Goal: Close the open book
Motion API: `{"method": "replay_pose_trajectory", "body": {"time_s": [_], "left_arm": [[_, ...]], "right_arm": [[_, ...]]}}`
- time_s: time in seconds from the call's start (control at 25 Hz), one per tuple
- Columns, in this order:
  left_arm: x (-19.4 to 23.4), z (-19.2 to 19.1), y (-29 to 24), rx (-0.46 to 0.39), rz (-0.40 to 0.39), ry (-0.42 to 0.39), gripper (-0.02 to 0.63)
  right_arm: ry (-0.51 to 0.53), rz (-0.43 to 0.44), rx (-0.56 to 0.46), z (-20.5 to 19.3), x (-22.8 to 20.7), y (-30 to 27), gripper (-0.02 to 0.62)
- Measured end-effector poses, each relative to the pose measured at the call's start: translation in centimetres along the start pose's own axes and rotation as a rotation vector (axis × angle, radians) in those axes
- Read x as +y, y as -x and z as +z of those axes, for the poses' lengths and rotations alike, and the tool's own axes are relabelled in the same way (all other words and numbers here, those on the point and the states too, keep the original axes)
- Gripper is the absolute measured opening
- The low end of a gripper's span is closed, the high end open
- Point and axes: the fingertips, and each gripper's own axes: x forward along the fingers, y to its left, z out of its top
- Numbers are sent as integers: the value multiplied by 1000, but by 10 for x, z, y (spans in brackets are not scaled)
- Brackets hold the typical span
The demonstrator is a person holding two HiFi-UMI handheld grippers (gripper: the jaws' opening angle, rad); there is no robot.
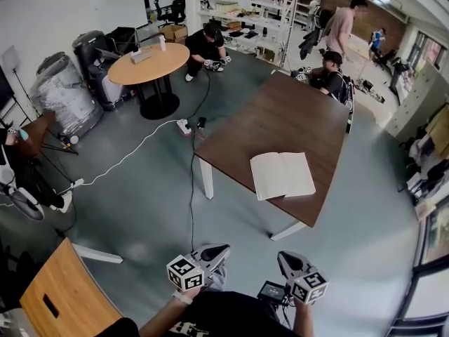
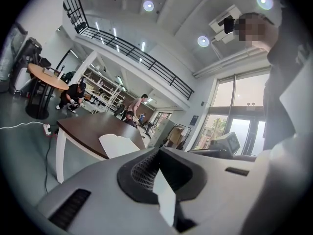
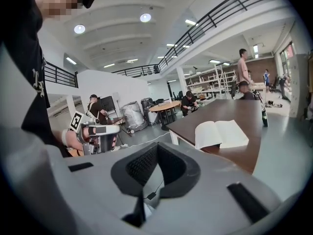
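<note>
An open book [image 1: 282, 175] lies flat, white pages up, near the front edge of the long brown table [image 1: 280, 111]. Both grippers are held close to my body, well short of the table, over the grey floor. My left gripper [image 1: 222, 248] has its jaws together with nothing in them, and so does my right gripper [image 1: 283, 256]. From the left gripper [image 2: 159, 153] the book [image 2: 117, 145] shows ahead on the table corner. From the right gripper [image 3: 157, 148] the book [image 3: 221, 133] lies ahead to the right.
A white and a black cable [image 1: 140, 149] run over the floor left of the table. A round wooden table [image 1: 149, 63] stands at the back left, a wooden desk [image 1: 63, 293] at my near left. People sit at the table's far end [image 1: 333, 72].
</note>
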Motion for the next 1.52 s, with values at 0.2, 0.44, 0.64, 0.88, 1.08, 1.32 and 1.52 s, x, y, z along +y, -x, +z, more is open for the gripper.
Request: {"method": "replay_pose_trajectory", "body": {"time_s": [0.2, 0.44, 0.64, 0.88, 1.08, 1.32, 1.52], "left_arm": [[7, 8, -8, -21, 11, 7, 6], [21, 15, -12, -31, 37, -3, 6], [36, 24, -8, -42, 57, 1, 6], [49, 44, -9, -60, 69, -1, 6], [62, 58, -15, -70, 71, 0, 6], [77, 70, -24, -72, 56, -3, 6], [82, 76, -36, -66, 30, -15, 6]], "right_arm": [[19, 16, 14, 8, -7, -10, -11], [38, 40, 28, 17, -14, -27, -12], [57, 58, 38, 28, -12, -46, -12], [78, 86, 60, 47, -7, -65, -12], [113, 96, 65, 62, -8, -82, -12], [120, 83, 75, 69, -16, -98, -12], [121, 64, 73, 75, -26, -102, -11]]}}
